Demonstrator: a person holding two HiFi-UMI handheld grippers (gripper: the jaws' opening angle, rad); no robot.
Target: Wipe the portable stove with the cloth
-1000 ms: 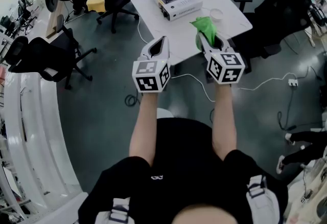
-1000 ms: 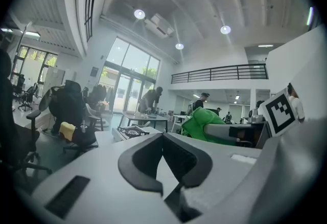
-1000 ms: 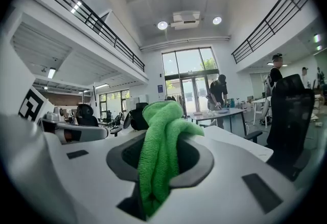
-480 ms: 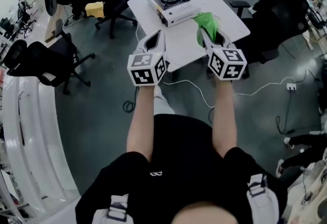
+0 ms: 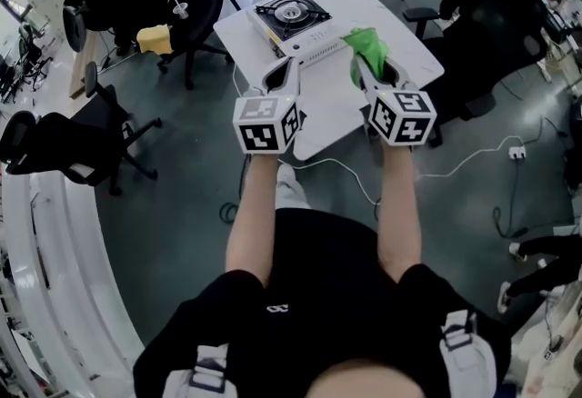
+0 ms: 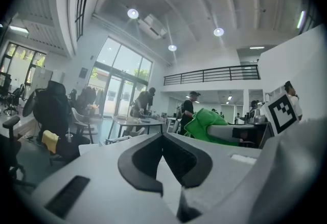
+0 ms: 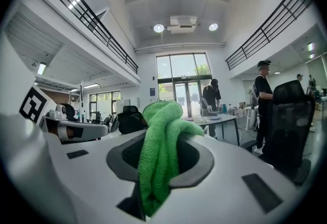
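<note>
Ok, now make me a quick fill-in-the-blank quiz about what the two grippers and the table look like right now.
1. The cloth clamped between the jaws of the right gripper is ___ in colour.
2. The left gripper has its jaws together and holds ___.
3. The portable stove stands on a ___ table.

Missing words: green; nothing; white.

White table (image 5: 244, 37), black office chairs (image 5: 195, 14), yellow bundle (image 5: 155, 38) on one, people (image 7: 210, 96) at a far desk (image 7: 225, 118)
</note>
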